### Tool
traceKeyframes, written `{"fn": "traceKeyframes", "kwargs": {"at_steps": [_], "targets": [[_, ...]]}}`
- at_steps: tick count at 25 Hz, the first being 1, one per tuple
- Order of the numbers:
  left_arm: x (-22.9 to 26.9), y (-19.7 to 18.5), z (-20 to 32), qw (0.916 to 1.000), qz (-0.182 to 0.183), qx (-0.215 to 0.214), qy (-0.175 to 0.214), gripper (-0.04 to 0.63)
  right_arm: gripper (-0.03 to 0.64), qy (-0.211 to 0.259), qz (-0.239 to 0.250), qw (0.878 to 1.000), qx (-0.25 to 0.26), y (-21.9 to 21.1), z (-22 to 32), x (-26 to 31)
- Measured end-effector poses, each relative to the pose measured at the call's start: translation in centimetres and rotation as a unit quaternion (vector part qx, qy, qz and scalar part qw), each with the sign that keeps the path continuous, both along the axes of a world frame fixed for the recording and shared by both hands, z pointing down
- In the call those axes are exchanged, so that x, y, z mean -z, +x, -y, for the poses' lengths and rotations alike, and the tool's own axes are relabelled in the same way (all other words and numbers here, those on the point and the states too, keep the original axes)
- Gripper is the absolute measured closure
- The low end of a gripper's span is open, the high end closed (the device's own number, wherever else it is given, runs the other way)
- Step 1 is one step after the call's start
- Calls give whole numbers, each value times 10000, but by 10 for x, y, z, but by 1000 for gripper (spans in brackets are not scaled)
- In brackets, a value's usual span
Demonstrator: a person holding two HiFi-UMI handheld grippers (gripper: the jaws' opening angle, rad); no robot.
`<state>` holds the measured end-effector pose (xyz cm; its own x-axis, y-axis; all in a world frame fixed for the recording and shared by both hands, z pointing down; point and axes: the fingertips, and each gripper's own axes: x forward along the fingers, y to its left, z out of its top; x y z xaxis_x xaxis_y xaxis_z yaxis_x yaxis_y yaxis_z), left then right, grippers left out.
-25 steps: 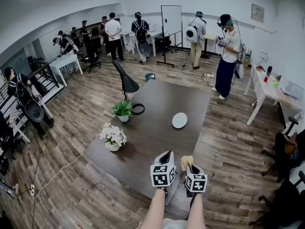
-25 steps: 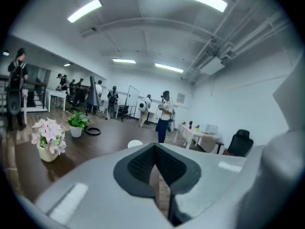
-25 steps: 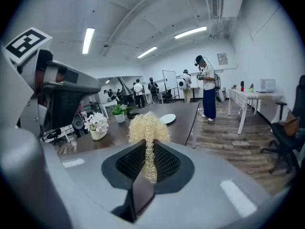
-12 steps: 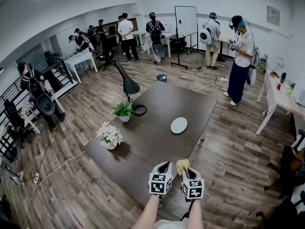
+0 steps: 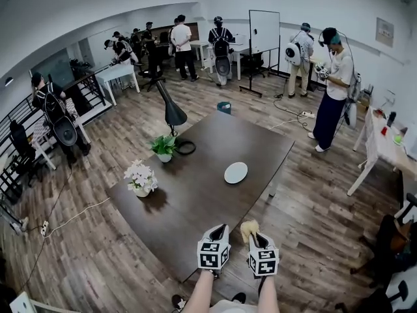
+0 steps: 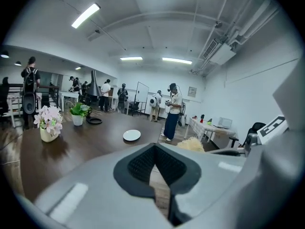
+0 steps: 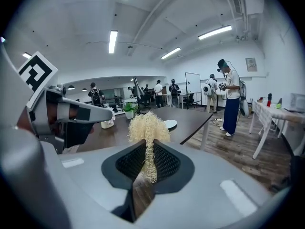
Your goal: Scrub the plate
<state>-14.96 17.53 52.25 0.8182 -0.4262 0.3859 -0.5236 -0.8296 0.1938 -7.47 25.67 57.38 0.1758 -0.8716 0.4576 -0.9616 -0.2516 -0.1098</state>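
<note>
A small white plate [image 5: 236, 172] lies on the right half of the dark brown table [image 5: 195, 188]; it also shows as the plate [image 6: 132, 135] in the left gripper view and the plate [image 7: 169, 124] in the right gripper view. My right gripper [image 5: 249, 230] is shut on a pale yellow scrubber [image 7: 147, 133], the scrubber [image 5: 249, 228] poking up past its tips. Beside it my left gripper [image 5: 219, 229] is shut with nothing between its jaws. Both hang near the table's front edge, well short of the plate.
On the table's left side stand a vase of white flowers [image 5: 140, 177], a small green plant [image 5: 163, 147] and a black lamp [image 5: 171, 111] with a ring base. Several people stand at the back; one person [image 5: 335, 90] stands right of the table. A white desk [image 5: 380, 143] at far right.
The view has drifted back and left, so the table and plate sit a little farther away. Both grippers stay side by side, the right one holding the scrubber throughout.
</note>
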Motion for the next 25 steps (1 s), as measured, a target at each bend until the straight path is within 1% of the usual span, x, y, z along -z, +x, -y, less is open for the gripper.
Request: {"fn": "traceKeyframes", "kwargs": {"at_steps": [6,13,19,22,25], "targets": [[-8,13,-15,9999,119,-65,9,595,549,-11,61,10000,-77,17,-18,-6],[-4,34,-18,9999,29,-134,-20,595,549,-19,-39,9999,-143,35,-33,-5],[-19,68,-29,9993,76,-355,-116,595,549,-54,13,9993,-359,66,-45,-14],[-21,86,-23,9991,104,-391,-98,595,549,-57,51,9990,-436,85,-41,-17],[-16,106,-9,9994,44,-338,-108,594,549,-62,40,9990,-440,106,-33,-17]]}}
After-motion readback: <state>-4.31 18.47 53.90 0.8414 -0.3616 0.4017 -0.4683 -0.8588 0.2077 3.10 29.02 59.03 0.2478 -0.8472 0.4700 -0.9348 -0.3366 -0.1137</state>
